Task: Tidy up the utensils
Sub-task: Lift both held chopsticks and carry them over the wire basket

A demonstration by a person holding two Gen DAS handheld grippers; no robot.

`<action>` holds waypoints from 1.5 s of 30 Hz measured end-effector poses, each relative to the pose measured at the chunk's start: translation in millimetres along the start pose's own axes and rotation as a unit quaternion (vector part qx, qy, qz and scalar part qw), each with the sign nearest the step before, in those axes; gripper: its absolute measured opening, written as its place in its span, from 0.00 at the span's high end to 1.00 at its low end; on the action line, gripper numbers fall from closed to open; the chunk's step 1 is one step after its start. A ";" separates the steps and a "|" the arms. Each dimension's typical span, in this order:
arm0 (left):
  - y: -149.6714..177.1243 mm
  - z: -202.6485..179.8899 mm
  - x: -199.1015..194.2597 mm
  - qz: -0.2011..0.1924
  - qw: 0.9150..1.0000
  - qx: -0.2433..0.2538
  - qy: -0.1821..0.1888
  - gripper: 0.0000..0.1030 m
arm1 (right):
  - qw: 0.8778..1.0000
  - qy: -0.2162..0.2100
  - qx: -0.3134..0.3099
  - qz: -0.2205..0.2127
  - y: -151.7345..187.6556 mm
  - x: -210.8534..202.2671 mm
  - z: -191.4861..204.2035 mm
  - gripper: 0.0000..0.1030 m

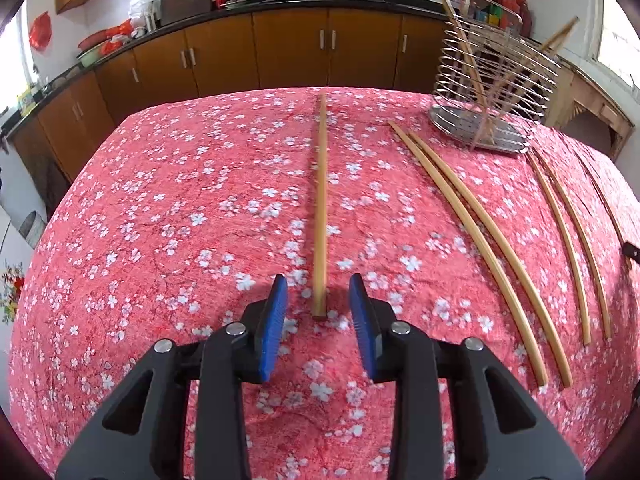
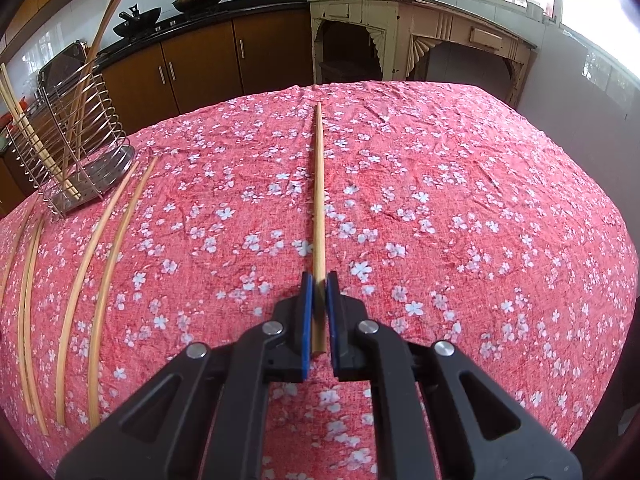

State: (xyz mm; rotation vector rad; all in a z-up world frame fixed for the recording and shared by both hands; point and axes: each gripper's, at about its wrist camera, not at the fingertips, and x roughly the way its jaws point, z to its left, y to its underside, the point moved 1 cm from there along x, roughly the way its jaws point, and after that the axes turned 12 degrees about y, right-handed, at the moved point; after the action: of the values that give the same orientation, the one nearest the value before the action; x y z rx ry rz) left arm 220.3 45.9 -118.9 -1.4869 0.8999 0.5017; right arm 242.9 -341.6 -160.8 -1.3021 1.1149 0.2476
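One bamboo chopstick [image 1: 322, 200] lies on the red flowered tablecloth [image 1: 180, 200], pointing away from me. Its near end sits between the blue pads of my left gripper [image 1: 318, 284], which stands open with a gap on each side of the stick. My right gripper [image 2: 319, 280] is shut on the near end of another chopstick [image 2: 319, 200], which runs forward over the cloth. A wire utensil holder [image 1: 496, 80] [image 2: 68, 136] stands at the table's far side with several chopsticks leaning in it.
Several loose chopsticks [image 1: 480, 240] [image 2: 100, 260] lie side by side on the cloth between the grippers and the holder. Brown cabinets [image 1: 292, 52] with woks on the counter run behind the table. A cream wooden side table [image 2: 420, 32] stands by the window.
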 end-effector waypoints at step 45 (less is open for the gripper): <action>-49.5 -11.0 -153.9 -0.307 0.951 0.012 0.025 0.93 | 0.957 -0.045 0.062 -0.280 -62.9 -160.0 -44.1 0.93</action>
State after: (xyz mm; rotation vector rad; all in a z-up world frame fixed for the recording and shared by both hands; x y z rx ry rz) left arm 164.3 68.0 31.5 -1.6628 0.4349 -0.0065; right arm 185.3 -331.9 6.9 -1.4212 0.6369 -0.1820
